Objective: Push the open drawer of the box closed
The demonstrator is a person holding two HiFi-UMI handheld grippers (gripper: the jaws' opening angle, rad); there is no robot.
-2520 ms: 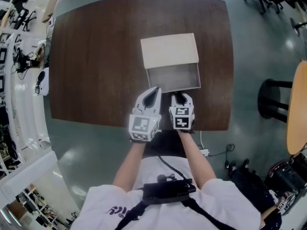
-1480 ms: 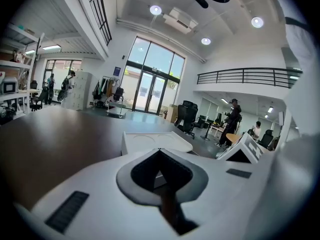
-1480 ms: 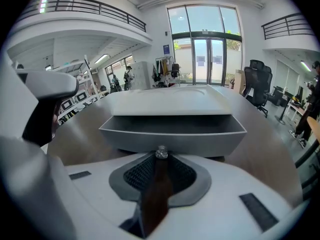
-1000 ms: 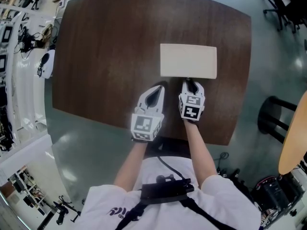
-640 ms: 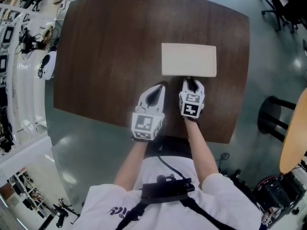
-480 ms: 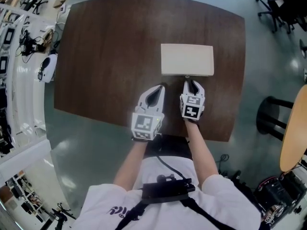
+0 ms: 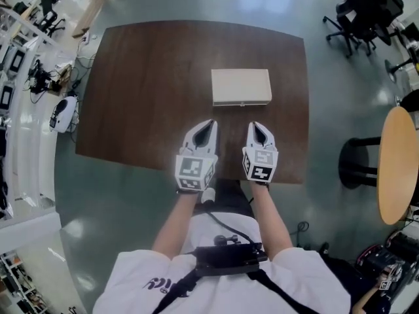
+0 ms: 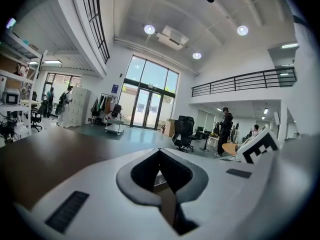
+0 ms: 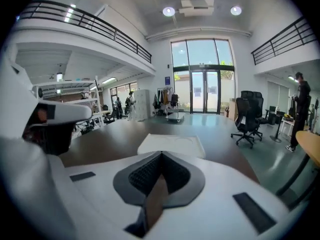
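The pale wooden box (image 7: 241,86) rests on the dark brown table (image 7: 144,90), its drawer pushed flush and a small knob (image 7: 243,103) on the near face. Both grippers hover side by side above the table's near edge, apart from the box. My left gripper (image 7: 208,124) is shut and holds nothing. My right gripper (image 7: 256,127) has just been closing and is shut with nothing between its jaws. The right gripper view looks past its joined tips (image 9: 161,155) at the box (image 9: 172,145) ahead. The left gripper (image 8: 159,151) points over the tabletop.
A round wooden table (image 7: 399,156) and a black stool (image 7: 357,162) stand to the right. Office chairs (image 7: 366,5) are at the back right, and a white bench with equipment (image 7: 26,77) runs along the left. A person (image 8: 223,129) stands far off.
The drawer, open in the earliest frame, is closed. Both grippers have drawn back from the box toward the table's near edge and risen; the right one no longer touches the drawer front.
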